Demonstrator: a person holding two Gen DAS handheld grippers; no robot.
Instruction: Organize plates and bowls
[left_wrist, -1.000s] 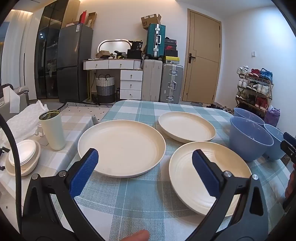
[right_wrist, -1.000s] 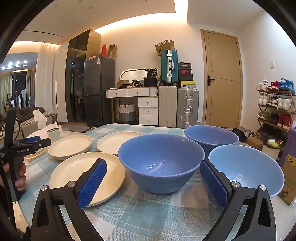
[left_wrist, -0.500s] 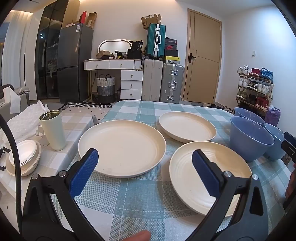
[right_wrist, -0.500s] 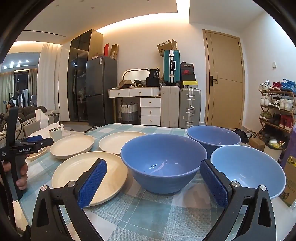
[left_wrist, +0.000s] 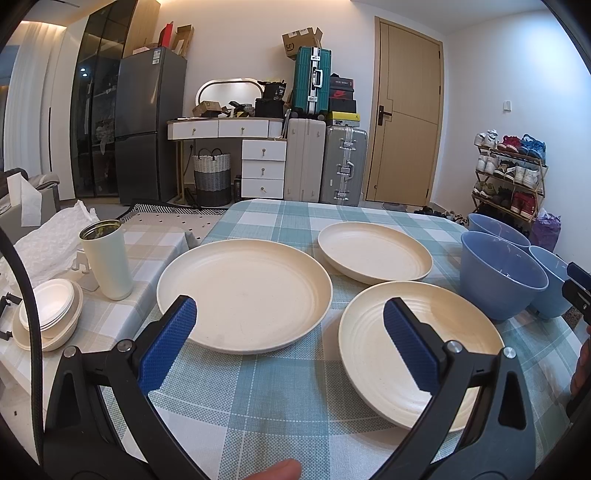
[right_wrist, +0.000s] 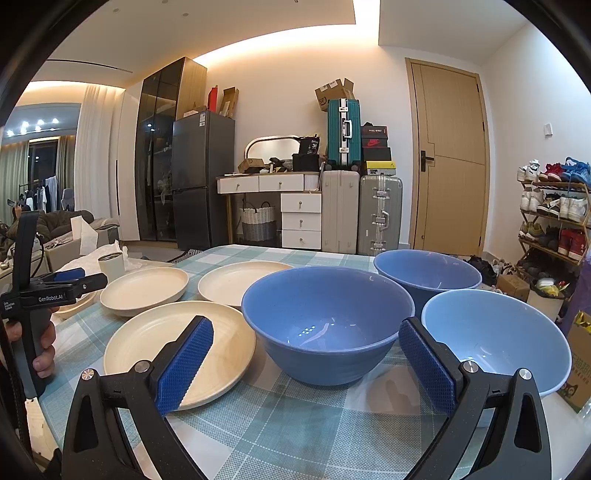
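The left gripper (left_wrist: 288, 339) is spread wide and empty above the near edge of the checked tablecloth (left_wrist: 258, 406), with the large cream plate (left_wrist: 243, 291) just ahead to its left, the ribbed cream plate (left_wrist: 373, 354) ahead to its right, and a smaller cream plate (left_wrist: 373, 251) farther back. The right gripper (right_wrist: 306, 365) is likewise spread and empty; the dark blue bowl (right_wrist: 325, 321) lies directly ahead between its fingers, so it is judged nearer to the bowls, with a second blue bowl (right_wrist: 424, 273) beyond and a light blue bowl (right_wrist: 495, 332) to the right.

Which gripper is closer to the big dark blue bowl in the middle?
The right gripper. Its open fingers sit just in front of the dark blue bowl. The left gripper is off to the bowl's left, facing the cream plates.
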